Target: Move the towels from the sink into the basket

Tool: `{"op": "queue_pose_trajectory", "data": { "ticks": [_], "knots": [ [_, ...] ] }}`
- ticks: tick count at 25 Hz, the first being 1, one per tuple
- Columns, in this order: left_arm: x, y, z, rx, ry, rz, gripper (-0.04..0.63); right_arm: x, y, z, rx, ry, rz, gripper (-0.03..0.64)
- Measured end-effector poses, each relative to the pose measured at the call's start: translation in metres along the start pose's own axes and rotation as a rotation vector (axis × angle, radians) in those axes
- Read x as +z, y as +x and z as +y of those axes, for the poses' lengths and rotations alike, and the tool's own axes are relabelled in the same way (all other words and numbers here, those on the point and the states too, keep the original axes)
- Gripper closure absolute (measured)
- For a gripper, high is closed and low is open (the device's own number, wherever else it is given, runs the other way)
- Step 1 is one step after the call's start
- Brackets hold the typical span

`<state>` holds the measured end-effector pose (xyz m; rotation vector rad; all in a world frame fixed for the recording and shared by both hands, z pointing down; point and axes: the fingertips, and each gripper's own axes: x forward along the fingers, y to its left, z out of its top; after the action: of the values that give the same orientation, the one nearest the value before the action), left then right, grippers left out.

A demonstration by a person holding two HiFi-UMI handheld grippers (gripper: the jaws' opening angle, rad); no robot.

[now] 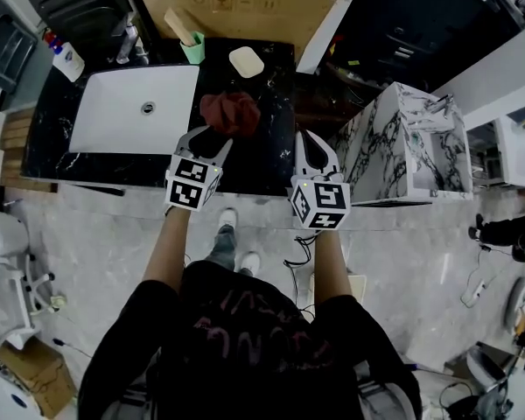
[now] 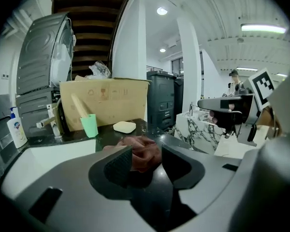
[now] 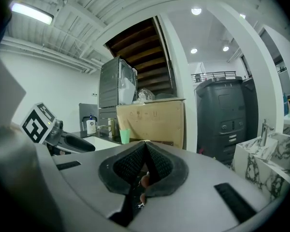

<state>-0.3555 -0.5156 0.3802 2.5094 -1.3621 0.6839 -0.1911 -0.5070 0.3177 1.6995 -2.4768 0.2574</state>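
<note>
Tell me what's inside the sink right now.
Only the drain shows in the sink; no towel is in it. A red towel lies on the counter beside it. Nothing covers the basin in the head view.

Person, seen from above.
- T-shirt (image 1: 245,348): black, short-sleeved, with faded red lettering across the chest.
- Trouser leg (image 1: 220,248): grey, showing just ahead of the T-shirt.
- Shoes (image 1: 228,220): white, ahead of the T-shirt.
- Left gripper (image 1: 212,138) and right gripper (image 1: 309,138): ahead of the T-shirt's sleeves. Both have pale grey moulded shells and black cross-hatched pads (image 2: 118,164).
- Marker cube (image 1: 192,185): one on each gripper, white with black square patterns.
</note>
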Motion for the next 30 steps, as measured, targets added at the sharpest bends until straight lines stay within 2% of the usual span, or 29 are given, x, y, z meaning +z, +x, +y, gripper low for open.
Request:
{"op": "queue_pose_trajectory", "data": {
  "ticks": [4, 8, 12, 14, 17, 19, 22, 30],
  "knots": [
    [-0.008, 0.021, 0.003, -0.021, 0.023, 0.053, 0.354, -0.005, 0.003, -0.008, -0.019, 0.005, 0.012, 0.601],
    [-0.019, 0.041, 0.008, -0.040, 0.059, 0.114, 0.347, -0.013, 0.004, -0.017, -0.043, 0.014, 0.029, 0.601],
    [-0.027, 0.054, 0.012, -0.049, 0.062, 0.153, 0.348, -0.018, 0.005, -0.027, -0.068, 0.019, 0.042, 0.601],
    [-0.030, 0.058, 0.015, -0.050, 0.057, 0.160, 0.373, -0.020, 0.006, -0.031, -0.077, 0.020, 0.047, 0.601],
    [-0.033, 0.060, 0.019, -0.044, 0.049, 0.175, 0.457, -0.023, 0.008, -0.035, -0.086, 0.026, 0.055, 0.601],
    [-0.035, 0.061, 0.018, -0.049, 0.050, 0.181, 0.489, -0.025, 0.010, -0.036, -0.089, 0.028, 0.058, 0.601],
    [-0.029, 0.057, 0.020, -0.050, 0.037, 0.149, 0.528, -0.025, 0.012, -0.034, -0.084, 0.028, 0.054, 0.601],
    [0.011, 0.037, 0.030, -0.045, -0.028, 0.006, 0.540, -0.013, 0.017, -0.037, -0.105, 0.030, 0.032, 0.601]
  ]
}}
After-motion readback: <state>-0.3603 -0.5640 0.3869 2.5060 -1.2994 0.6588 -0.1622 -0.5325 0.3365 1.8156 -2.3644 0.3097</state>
